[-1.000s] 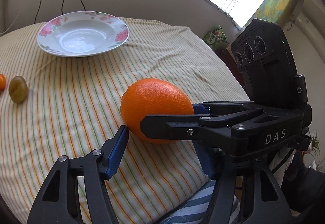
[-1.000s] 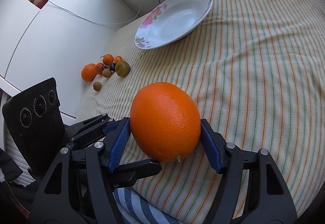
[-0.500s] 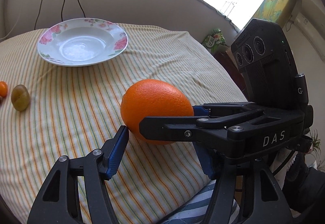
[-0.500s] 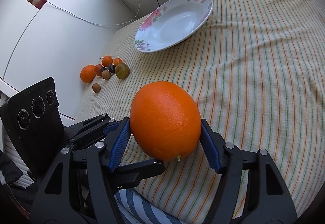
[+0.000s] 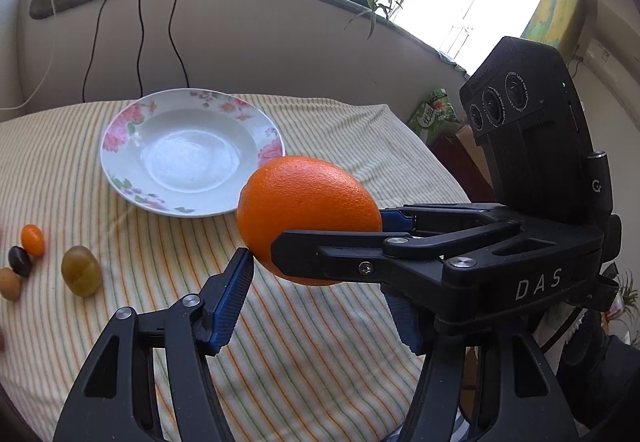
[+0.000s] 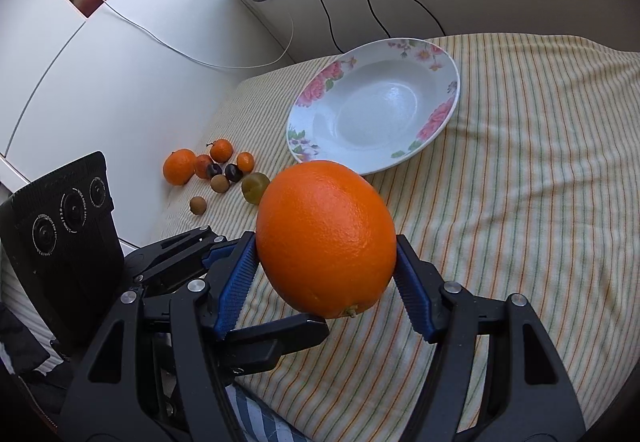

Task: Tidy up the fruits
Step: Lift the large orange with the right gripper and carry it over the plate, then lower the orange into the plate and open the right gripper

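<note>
A large orange (image 6: 325, 238) is clamped between the blue pads of my right gripper (image 6: 326, 274), lifted above the striped cloth. In the left wrist view the same orange (image 5: 308, 209) hangs in the right gripper, just ahead of my left gripper (image 5: 320, 298), which is open and empty. An empty floral plate (image 6: 440, 113) lies beyond the orange; it also shows in the left wrist view (image 5: 120, 129). A cluster of small fruits (image 6: 216, 169) lies left of the plate.
A green fruit (image 5: 80, 270), a small orange one (image 5: 32, 240) and dark ones lie at the left on the striped tablecloth (image 5: 320, 342). A white cabinet (image 6: 100, 89) stands left of the table. Cables hang down the wall behind. The table's near edge is close under both grippers.
The right gripper has raised the orange off the cloth and carried it toward the plate. The left gripper has risen with it, staying open.
</note>
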Demonstrator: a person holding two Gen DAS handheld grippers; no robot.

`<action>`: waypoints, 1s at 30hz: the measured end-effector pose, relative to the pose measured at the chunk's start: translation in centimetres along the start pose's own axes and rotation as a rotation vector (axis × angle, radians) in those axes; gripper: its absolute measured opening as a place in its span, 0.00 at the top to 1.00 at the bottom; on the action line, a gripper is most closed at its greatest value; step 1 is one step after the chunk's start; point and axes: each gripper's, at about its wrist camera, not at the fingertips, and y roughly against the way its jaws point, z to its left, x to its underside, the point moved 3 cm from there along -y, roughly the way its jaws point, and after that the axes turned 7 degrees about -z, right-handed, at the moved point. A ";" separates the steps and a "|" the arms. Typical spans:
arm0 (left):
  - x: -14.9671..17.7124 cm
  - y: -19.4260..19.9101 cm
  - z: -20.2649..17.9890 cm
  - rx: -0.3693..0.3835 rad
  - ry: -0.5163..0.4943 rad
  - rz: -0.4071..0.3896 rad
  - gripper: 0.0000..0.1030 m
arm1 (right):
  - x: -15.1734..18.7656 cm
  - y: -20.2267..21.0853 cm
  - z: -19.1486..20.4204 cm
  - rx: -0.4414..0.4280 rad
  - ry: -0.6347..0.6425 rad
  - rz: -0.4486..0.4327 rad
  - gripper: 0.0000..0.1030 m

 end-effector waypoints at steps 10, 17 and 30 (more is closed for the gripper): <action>-3.2 -2.1 4.5 -0.034 0.056 -0.018 0.38 | -4.8 -4.1 0.1 -0.014 0.024 0.006 0.33; -4.6 -4.3 7.1 -0.053 0.094 -0.005 0.38 | -6.9 -7.0 -1.3 -0.004 0.009 0.019 0.33; -4.8 -5.7 7.7 -0.101 0.064 0.012 0.41 | -7.9 -10.3 -2.1 0.053 0.044 0.054 0.33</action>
